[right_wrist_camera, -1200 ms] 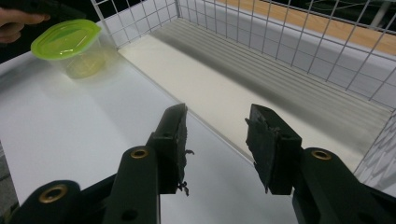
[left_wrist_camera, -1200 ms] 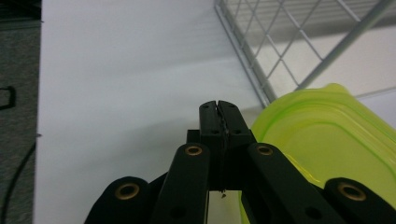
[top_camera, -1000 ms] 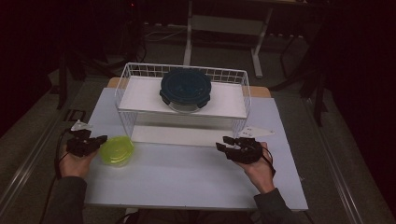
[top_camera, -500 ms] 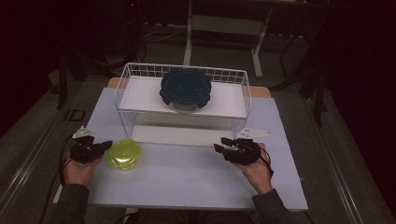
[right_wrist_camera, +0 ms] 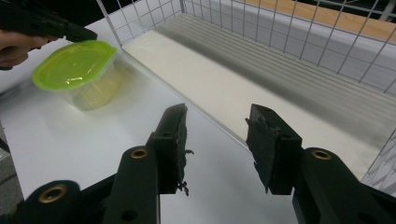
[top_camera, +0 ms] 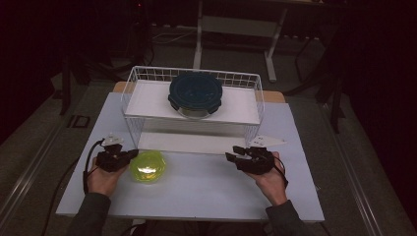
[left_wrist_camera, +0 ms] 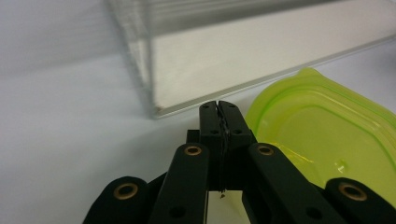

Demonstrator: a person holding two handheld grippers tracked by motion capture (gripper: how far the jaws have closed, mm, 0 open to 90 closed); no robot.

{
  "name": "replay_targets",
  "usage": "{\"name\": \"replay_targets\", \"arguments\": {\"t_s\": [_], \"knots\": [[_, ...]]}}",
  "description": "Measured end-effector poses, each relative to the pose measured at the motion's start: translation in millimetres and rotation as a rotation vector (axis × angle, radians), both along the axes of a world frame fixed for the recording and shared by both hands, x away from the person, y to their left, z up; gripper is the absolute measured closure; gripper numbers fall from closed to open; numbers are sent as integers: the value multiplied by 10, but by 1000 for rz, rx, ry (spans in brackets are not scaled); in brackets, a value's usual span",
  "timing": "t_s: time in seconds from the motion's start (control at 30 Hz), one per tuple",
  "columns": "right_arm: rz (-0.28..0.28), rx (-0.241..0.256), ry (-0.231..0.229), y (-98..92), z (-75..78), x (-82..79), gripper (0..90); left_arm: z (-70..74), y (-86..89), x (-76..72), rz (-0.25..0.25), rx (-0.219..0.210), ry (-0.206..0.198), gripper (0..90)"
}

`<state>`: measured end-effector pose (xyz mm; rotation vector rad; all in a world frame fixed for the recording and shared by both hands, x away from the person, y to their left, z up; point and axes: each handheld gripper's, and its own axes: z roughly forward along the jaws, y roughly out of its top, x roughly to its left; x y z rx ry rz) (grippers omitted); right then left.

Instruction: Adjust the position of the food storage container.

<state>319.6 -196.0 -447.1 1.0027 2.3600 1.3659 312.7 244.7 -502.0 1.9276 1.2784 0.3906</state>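
My left gripper (top_camera: 129,156) sits low over the table (top_camera: 206,191) at its near left, and its jaws are pressed flat together with nothing between them. In the left gripper view the two black pads (left_wrist_camera: 219,122) meet along one thin seam, tips aimed at the near corner of the rack (left_wrist_camera: 154,79). The tub (top_camera: 147,166) — clear body, lime-green lid — stands just to the right of those tips, very close; from above I cannot tell whether the jaw tip touches the lid's edge or stops just short of it. In the left gripper view the green lid (left_wrist_camera: 327,140) lies beside the closed jaws on their right, not inside them.

My right gripper (top_camera: 237,156) is at the near right of the table, well apart from the tub, pointing left toward it. Its jaws stand wide apart and hold nothing; in the right gripper view the two pads (right_wrist_camera: 175,140) frame bare table and the white board under the rack (right_wrist_camera: 261,60). Farther off in that view the tub (right_wrist_camera: 77,70) stands upright on the table, lid on, with my other hand (right_wrist_camera: 16,46) and its dark gripper just over the lid's far edge.

The wire rack (top_camera: 193,103) stands across the far middle of the table. On its upper shelf sits a round container with a dark lid (top_camera: 195,93) — lying flat, clear of both grippers.
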Motion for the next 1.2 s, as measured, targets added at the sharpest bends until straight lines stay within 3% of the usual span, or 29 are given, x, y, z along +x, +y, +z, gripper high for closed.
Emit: {"name": "replay_targets", "arguments": {"t_s": [0.77, 1.2], "knots": [[29, -10, 22, 133, -53, 13, 563, -65, -528, 117, -88, -29, 3, 890], [41, -6, 43, 181, -71, 32, 548, 21, -328, 98, -46, -77, -11, 759]]}}
